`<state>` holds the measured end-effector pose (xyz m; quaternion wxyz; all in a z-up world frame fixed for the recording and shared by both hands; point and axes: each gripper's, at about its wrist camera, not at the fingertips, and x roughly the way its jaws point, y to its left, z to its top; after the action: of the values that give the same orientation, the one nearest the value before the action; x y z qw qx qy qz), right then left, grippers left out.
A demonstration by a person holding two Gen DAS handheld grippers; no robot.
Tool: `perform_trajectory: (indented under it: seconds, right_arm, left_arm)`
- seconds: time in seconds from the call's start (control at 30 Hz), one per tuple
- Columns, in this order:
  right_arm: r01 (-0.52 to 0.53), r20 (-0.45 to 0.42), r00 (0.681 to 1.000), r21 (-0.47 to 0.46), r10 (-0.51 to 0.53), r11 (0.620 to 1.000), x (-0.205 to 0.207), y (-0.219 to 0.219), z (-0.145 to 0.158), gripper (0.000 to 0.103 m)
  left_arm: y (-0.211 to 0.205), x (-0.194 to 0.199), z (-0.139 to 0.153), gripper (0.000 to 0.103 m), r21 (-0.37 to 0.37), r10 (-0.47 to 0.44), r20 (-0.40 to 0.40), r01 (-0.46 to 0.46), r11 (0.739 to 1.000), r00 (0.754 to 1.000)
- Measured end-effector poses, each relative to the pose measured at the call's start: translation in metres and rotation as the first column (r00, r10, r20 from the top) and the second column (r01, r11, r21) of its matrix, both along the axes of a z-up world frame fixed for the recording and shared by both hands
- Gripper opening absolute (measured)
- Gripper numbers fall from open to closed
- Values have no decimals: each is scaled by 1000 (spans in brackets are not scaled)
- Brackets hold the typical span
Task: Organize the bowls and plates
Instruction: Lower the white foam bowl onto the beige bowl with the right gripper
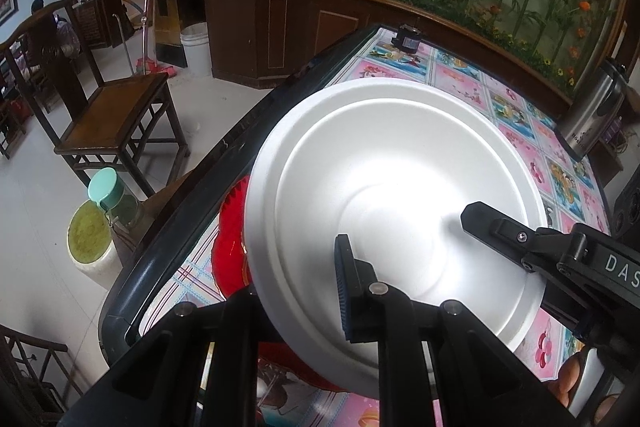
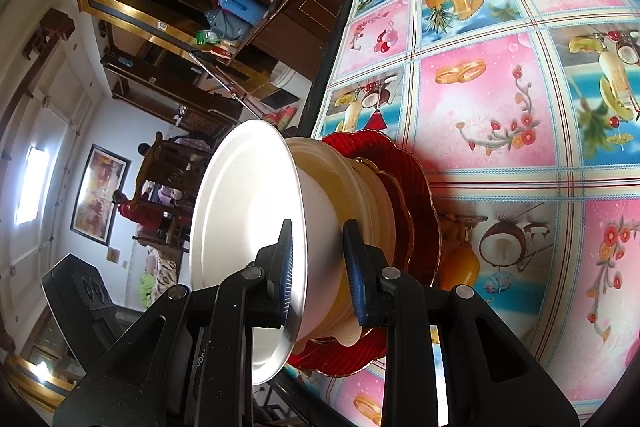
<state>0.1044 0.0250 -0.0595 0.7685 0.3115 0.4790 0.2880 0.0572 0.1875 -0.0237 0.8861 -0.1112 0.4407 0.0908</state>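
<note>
The left wrist view looks down into the white bowl [image 1: 396, 203], which fills the centre of the frame, and shows only a red sliver of the red plate [image 1: 230, 239] at the bowl's left edge; it also catches the right gripper [image 1: 476, 223] entering from the lower right, one finger lying inside the bowl, with fingertips of the person's hand [image 1: 568, 379] at the lower right corner. The right wrist view gives the side profile that the first lacks: the white bowl [image 2: 256, 227] sits on top of a cream bowl [image 2: 360, 187], and both rest on the red plate [image 2: 408, 195] near the edge of the table [image 2: 492, 99] with its pink and blue fruit-print cloth. In that view the right gripper [image 2: 320, 263] is clamped on the white bowl's wall at lower centre, one pad inside the rim, the other on the outside. In the left wrist view the left gripper [image 1: 280, 291] sits at the bowl's lower left rim; one ribbed pad is seen over the bowl's inside, the other finger is hidden below the rim, and the gap is narrow, so it appears closed on the white bowl's rim. A wooden chair [image 1: 116, 115] stands at the left of that view.
</note>
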Motion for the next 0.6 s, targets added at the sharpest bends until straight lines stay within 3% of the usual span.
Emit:
perform_trajectory:
  seconds: [0.6]
  right_arm:
    - [9, 2, 1000, -13, -9, 1000, -2, 0, 2, 25]
  left_arm:
    - [0, -2, -3, 18, -10, -10, -10, 10, 1000, 1000]
